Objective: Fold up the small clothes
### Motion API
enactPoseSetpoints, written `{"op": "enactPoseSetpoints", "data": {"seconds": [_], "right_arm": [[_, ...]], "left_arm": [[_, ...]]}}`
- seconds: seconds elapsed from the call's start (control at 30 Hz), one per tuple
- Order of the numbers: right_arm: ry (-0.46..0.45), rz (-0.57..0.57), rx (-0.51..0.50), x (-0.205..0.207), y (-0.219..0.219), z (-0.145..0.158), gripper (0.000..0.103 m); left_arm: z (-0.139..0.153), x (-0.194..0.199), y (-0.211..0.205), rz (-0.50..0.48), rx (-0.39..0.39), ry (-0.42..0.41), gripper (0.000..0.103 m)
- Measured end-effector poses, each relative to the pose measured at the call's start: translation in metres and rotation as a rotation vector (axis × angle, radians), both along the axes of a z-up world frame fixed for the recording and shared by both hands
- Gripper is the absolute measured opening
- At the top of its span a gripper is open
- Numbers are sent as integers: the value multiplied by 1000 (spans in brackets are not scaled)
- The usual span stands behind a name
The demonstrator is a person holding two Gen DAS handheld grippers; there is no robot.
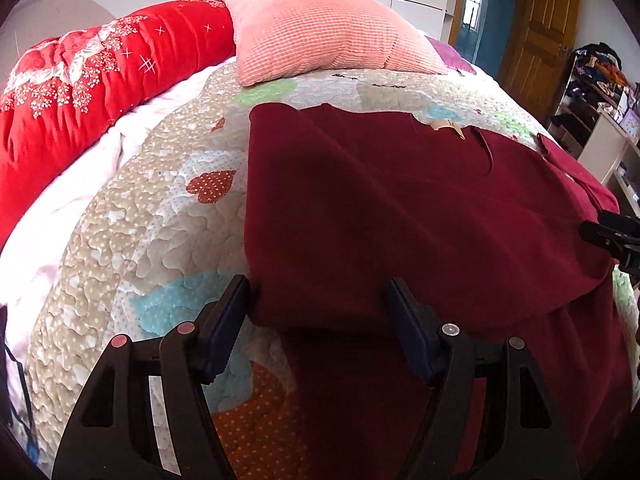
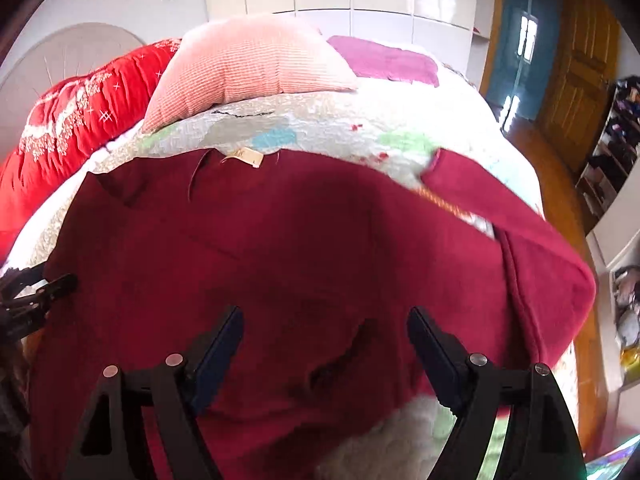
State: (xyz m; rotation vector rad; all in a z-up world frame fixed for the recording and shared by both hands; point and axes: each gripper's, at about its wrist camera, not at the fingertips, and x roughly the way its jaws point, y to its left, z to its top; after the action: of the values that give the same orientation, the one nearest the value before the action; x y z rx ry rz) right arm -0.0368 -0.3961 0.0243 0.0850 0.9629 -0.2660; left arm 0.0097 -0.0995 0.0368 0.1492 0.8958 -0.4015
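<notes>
Left claw [image 1: 318, 294] and right claw [image 2: 324, 322] both agape, tilted downward

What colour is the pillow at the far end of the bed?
The pillow is salmon pink with fine pale ribbed stripes, clearest in the left wrist view.

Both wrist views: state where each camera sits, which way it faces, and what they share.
Left wrist: rides the left tool, looking down over the dark red garment toward the pink pillow; own fingers open, the right tool's tip at the frame's right edge.
Right wrist: rides the right tool, above the garment's other side; fingers open, the left tool's tip at the left edge.
Shared: garment, pillow, patchwork quilt, red duvet.
</notes>
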Motion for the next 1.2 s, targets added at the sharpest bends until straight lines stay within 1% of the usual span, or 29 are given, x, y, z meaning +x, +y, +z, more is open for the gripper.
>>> {"op": "enactPoseSetpoints", "data": {"seconds": [0.07,0.1,0.13,0.17,0.2,0.23,0.27,0.3,0.4,0.47,0.53,0.57,0.6,0.63,0.67,0.73,0.77,0.8,0.83,0.87,0.9,0.93,0.97,1.0,1.07,1.1,1.13,1.2], "right_arm": [[20,60,-47,14,6,-10,81],[53,101,-65,20,9,-20,72],[88,141,-73,24,12,-30,68],[74,166,-77,23,15,-33,61],[38,186,-93,18,18,-29,36],[32,203,-117,16,20,-27,22],[24,213,-166,14,24,-23,1],[12,216,-202,13,26,-18,1],[-42,201,-228,12,23,5,1],[-98,166,-286,14,21,21,1],[-125,112,-337,19,18,32,1],[-128,80,-346,22,15,34,1],[-128,11,-375,30,6,34,1],[-126,-22,-394,33,1,32,1],[-126,-22,-394,33,1,32,1],[-123,-76,-431,36,-6,27,1],[-105,-114,-456,35,-15,18,1],[-105,-114,-456,35,-15,18,1],[-84,-120,-461,35,-18,12,1],[-43,-115,-464,36,-23,3,1],[21,-100,-447,39,-29,-10,1],[80,-94,-402,41,-36,-23,1],[109,-108,-372,41,-42,-31,1],[95,-122,-342,35,-46,-30,1],[6,-134,-246,22,-49,-11,2],[-33,-117,-195,20,-46,1,3],[-64,-75,-145,22,-41,9,9],[-88,72,-52,36,-19,20,48]], "left_arm": [[0,0,2,4,-14,11,70],[0,1,4,8,-20,17,70],[1,1,6,13,-26,21,70],[3,1,9,19,-35,21,70],[5,0,12,25,-44,18,70],[8,1,15,33,-51,12,70],[11,2,17,45,-56,4,70],[15,3,20,63,-63,-4,70],[28,6,30,107,-120,-26,70],[34,6,32,125,-150,-37,70],[38,6,31,122,-160,-43,70],[39,6,28,119,-153,-47,70],[38,6,26,115,-139,-50,70],[37,7,23,112,-123,-51,70],[35,8,20,111,-104,-52,70],[26,13,14,111,-70,-39,70],[20,16,12,111,-54,-26,70],[13,19,9,112,-32,-8,70],[6,22,6,117,-10,10,70],[-2,25,4,121,12,29,70],[-8,27,3,121,20,44,70],[-11,28,3,124,14,52,71],[-10,28,5,128,4,52,71],[-9,28,5,129,0,50,71],[-6,27,5,128,5,41,71],[-6,27,5,126,10,38,71],[-7,27,4,126,15,37,71],[-10,26,2,128,18,34,71]]}}
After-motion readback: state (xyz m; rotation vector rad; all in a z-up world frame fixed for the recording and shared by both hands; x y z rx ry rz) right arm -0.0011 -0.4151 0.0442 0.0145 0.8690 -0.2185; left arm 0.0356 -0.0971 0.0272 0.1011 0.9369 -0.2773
